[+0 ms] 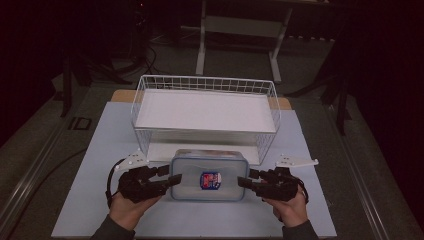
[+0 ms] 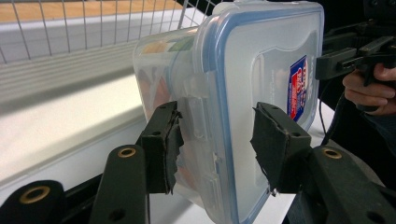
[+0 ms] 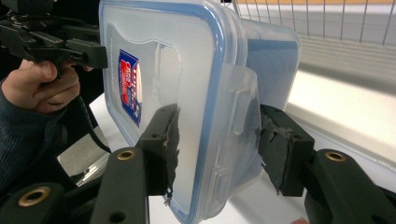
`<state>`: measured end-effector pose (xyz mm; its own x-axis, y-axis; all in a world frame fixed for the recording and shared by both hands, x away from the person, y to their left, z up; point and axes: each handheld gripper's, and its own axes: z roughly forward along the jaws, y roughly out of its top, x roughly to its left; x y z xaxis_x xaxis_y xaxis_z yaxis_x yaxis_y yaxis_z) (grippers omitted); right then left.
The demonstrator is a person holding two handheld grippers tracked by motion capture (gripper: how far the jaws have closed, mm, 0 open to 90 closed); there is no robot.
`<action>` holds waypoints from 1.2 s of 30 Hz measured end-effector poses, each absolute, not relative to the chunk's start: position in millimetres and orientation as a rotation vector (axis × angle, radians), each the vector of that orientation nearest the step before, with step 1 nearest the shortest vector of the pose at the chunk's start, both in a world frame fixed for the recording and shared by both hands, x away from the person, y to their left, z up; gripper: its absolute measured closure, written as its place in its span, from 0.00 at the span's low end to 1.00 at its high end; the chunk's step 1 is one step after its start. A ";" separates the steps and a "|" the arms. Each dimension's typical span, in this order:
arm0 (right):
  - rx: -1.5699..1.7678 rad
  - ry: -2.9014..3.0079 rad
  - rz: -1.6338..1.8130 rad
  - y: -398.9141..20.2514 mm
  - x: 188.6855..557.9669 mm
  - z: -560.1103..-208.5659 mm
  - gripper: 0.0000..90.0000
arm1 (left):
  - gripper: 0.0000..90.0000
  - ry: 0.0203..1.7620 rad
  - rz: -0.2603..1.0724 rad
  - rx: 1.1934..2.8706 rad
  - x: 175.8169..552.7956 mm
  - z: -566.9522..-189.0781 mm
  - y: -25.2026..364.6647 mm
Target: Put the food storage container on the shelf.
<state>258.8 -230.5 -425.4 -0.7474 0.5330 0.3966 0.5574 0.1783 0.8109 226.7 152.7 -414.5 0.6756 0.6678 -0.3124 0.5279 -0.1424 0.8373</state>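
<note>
Container (image 1: 209,181) held at both short ends, lid up, sitting on tabletop (image 1: 95,150) just in front of wire basket (image 1: 205,112).
Long axis runs left-right btwn the tools. Left tool (image 1: 173,180) and right tool (image 1: 243,181) each straddle an end latch w/ jaws part-spread, contact unclear. Close both evenly, lift level, keep lid facing up.

Left gripper (image 1: 174,179) low, pointing right, 2 jaws parted. Right gripper (image 1: 243,181) low, pointing left, 2 jaws parted. Tips face each other, well apart. Left hand (image 1: 129,207) and right hand (image 1: 290,206) grasp from behind.
</note>
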 end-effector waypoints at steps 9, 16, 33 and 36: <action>-1.086 -2.422 -1.706 -230.5 261.1 -407.1 0.55 | 0.57 0.917 0.198 1.794 229.6 -397.9 152.4; -1.071 -2.435 -1.739 -230.8 262.6 -395.9 0.55 | 0.57 0.895 0.222 1.789 231.8 -387.4 152.5; -1.029 -2.471 -1.794 -226.2 269.9 -369.3 0.55 | 0.57 0.865 0.268 1.767 237.5 -363.7 157.2; -1.025 -2.474 -1.800 -225.4 271.0 -366.5 0.55 | 0.57 0.860 0.277 1.766 239.0 -359.9 158.0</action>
